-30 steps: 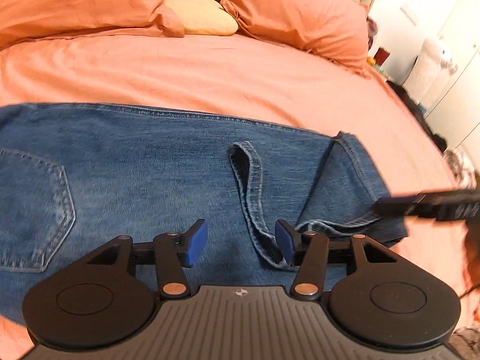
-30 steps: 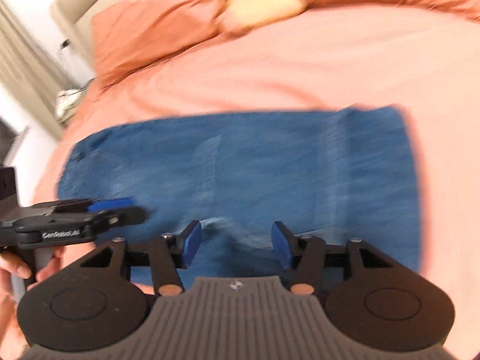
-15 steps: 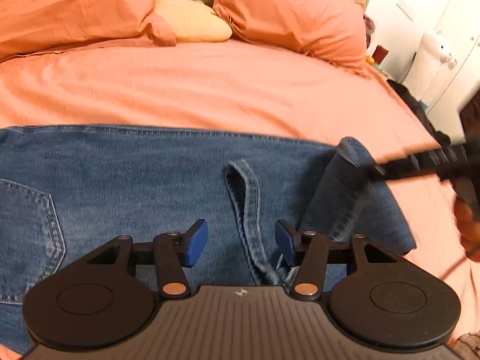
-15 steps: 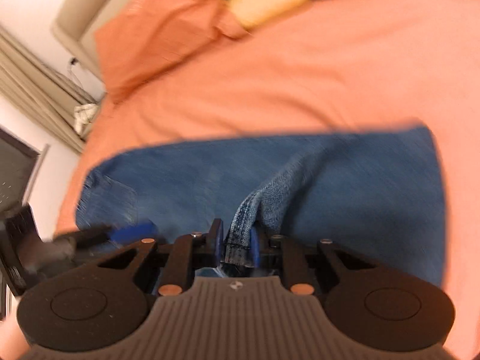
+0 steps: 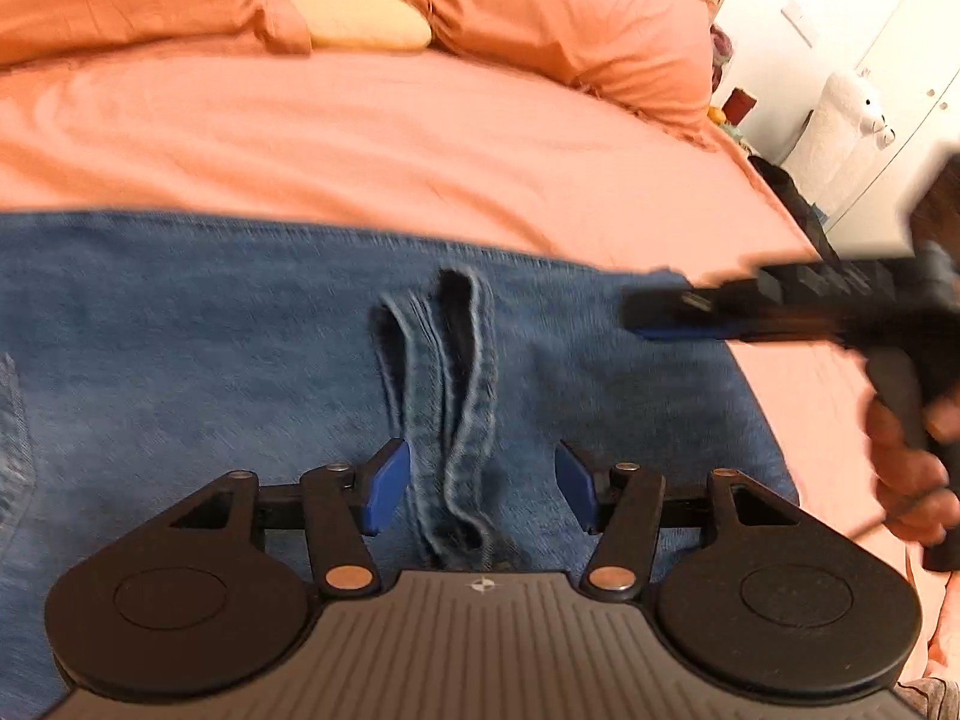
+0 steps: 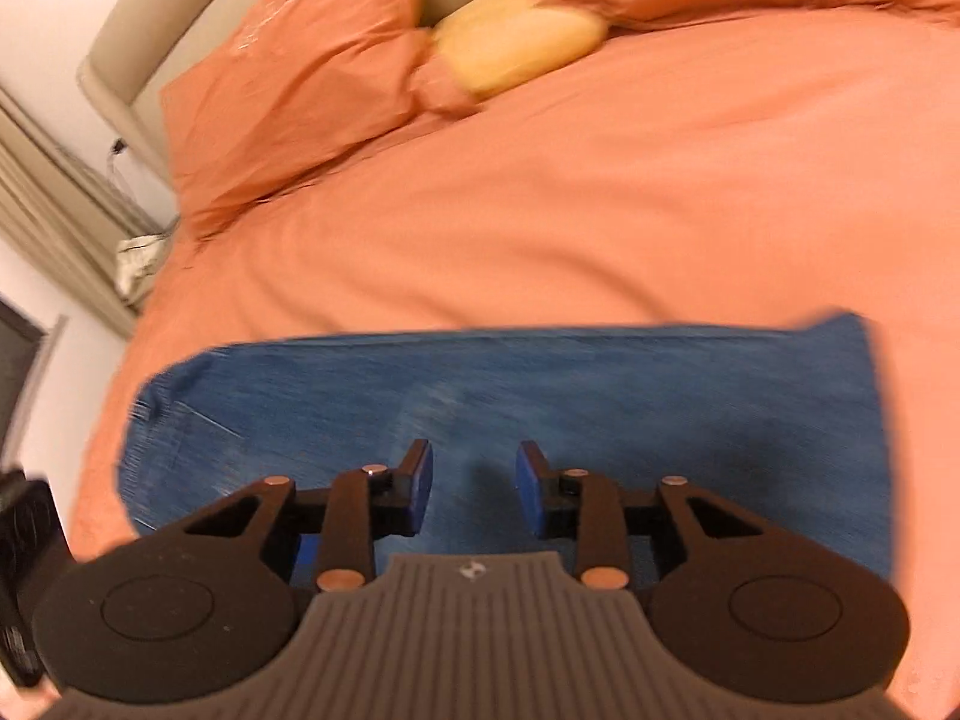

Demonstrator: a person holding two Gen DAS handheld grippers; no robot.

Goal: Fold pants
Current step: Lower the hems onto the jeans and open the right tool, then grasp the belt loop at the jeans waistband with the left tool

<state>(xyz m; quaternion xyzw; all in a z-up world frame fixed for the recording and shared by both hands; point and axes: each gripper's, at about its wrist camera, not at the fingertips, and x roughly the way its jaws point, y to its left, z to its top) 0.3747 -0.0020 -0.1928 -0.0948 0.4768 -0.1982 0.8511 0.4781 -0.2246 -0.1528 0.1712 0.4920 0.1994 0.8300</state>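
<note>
Jeans [image 5: 180, 360] lie flat across the bed [image 5: 390, 150]. Hem cuffs [image 5: 456, 396] run lengthwise between my left gripper [image 5: 483, 483] jaws, opening, no contact. Right gripper [image 6: 474, 489] opening, empty, farther off.

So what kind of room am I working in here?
Most likely a bedroom: the jeans lie on a bed with an orange sheet, orange pillows against a beige headboard.
</note>
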